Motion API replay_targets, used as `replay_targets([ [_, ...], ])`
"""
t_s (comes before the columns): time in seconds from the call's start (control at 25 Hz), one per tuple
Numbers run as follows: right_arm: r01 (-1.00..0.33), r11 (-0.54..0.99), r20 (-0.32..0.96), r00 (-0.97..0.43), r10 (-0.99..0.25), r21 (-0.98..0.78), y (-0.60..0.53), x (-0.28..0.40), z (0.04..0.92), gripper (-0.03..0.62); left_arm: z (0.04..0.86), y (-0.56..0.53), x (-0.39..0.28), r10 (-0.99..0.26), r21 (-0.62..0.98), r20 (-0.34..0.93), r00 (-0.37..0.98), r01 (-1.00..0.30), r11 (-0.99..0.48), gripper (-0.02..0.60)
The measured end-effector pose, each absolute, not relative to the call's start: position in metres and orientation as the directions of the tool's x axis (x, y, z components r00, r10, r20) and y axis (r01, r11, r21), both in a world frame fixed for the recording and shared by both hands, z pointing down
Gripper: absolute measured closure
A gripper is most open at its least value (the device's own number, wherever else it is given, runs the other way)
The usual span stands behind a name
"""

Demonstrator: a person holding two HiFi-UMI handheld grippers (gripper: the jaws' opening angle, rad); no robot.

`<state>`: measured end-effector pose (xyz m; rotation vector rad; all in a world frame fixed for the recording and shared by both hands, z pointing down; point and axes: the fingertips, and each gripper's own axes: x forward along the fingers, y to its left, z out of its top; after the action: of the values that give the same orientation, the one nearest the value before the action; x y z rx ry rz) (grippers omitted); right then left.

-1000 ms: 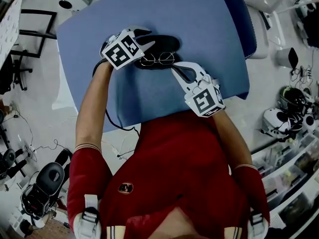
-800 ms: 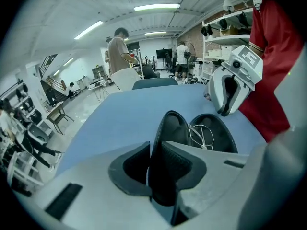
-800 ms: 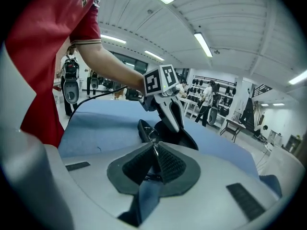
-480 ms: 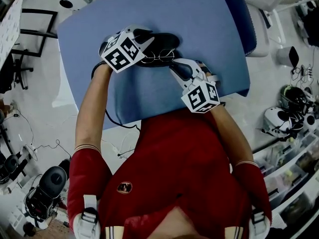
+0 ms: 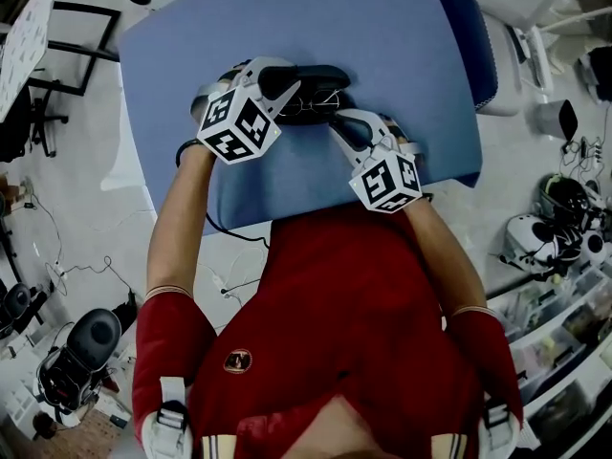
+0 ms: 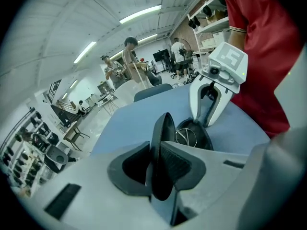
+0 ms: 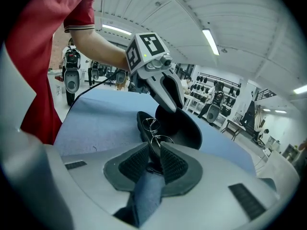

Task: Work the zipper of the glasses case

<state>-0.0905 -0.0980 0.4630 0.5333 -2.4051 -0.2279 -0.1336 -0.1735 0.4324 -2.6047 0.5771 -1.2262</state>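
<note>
The left gripper (image 5: 287,84) reaches in from the left onto the blue table top (image 5: 402,55), in the upper middle of the head view. It has hold of the raised lid of the black glasses case (image 5: 323,75). Its jaws have just been closing, and the left gripper view shows the lid's edge standing upright, pinched in a narrow gap between the two pads. The case lies open on the table just right of that gripper, with a pair of wire-framed glasses (image 5: 308,107) resting in its lower half. Further right and a little lower, the right gripper (image 5: 337,124) points up-left at the case's near end. Its jaws have just been opening, yet they stand narrow. The right gripper view shows the rim of the lower half caught between the pads. The person's red shirt (image 5: 344,333) fills the bottom of the frame.
</note>
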Motion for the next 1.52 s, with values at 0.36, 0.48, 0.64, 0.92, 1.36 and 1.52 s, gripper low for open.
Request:
replay_targets([
  [0.36, -0.319, 0.903, 0.555, -0.712, -0.43, 0.29, -0.097, -0.09, 0.466, 0.526, 0.427, -0.139, -0.13, -0.439, -0.347, 0.67, 0.599, -0.269, -0.898, 0.509],
  [0.48, -0.322, 0.9, 0.548, -0.715, -0.435, 0.294, -0.096, -0.088, 0.465, 0.526, 0.427, -0.128, -0.128, -0.441, -0.348, 0.674, 0.593, -0.272, -0.897, 0.507],
  [0.64, -0.326, 0.9, 0.533, -0.726, -0.434, 0.289, -0.096, -0.091, 0.462, 0.526, 0.432, -0.12, -0.131, -0.44, -0.337, 0.677, 0.59, -0.282, -0.898, 0.505],
  [0.92, -0.312, 0.91, 0.459, -0.789, -0.409, 0.274, -0.089, -0.081, 0.439, 0.502, 0.437, -0.111, -0.127, -0.441, -0.324, 0.679, 0.587, -0.298, -0.898, 0.505],
  [1.36, -0.093, 0.889, 0.557, -0.748, -0.359, 0.448, -0.099, -0.09, 0.449, 0.332, 0.444, -0.093, -0.122, -0.433, -0.304, 0.683, 0.589, -0.31, -0.901, 0.506],
  [1.52, -0.029, 0.868, 0.585, -0.727, -0.359, 0.496, -0.103, -0.097, 0.455, 0.333, 0.445, -0.09, -0.121, -0.435, -0.301, 0.683, 0.587, -0.317, -0.9, 0.506],
])
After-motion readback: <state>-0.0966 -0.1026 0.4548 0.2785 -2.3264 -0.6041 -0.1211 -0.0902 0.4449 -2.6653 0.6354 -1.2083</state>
